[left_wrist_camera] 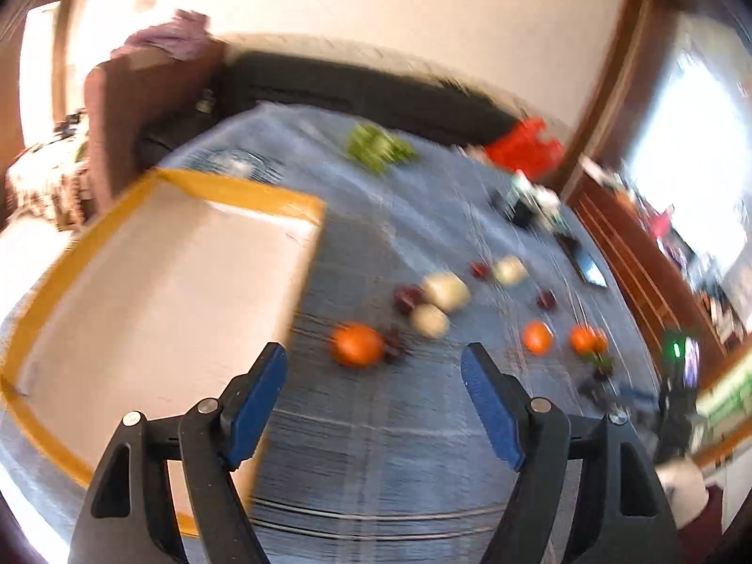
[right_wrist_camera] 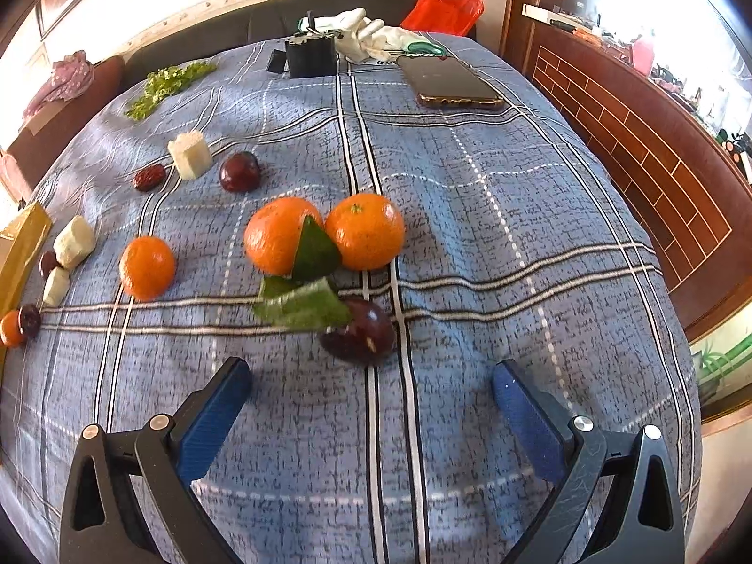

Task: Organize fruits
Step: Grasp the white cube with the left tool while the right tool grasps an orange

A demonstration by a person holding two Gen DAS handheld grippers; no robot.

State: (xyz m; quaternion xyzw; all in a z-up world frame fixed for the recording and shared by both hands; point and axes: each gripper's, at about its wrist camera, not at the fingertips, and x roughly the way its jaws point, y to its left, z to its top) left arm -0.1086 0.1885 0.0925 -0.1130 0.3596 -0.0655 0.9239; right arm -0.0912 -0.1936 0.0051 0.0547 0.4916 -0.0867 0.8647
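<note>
Fruit all loose on the blue cloth [right_wrist_camera: 470, 235]: oranges [right_wrist_camera: 364, 230], dark plum [right_wrist_camera: 359, 336] nearest my right gripper [right_wrist_camera: 371, 404], dates, white chunks. Tray [left_wrist_camera: 155, 291] at left looks bare, so sorting's basically unstarted. My left gripper [left_wrist_camera: 373, 395] and right one both spread apart, holding nothing.

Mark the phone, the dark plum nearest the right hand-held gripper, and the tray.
Phone [right_wrist_camera: 453, 81], right wrist view, middle of its screen.
Plum [right_wrist_camera: 364, 336], right wrist view, its upper skin.
Tray [left_wrist_camera: 244, 188], left wrist view, yellow far rim.

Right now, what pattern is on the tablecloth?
Blue tablecloth with dark and white plaid lines, clearest in the right wrist view.
</note>
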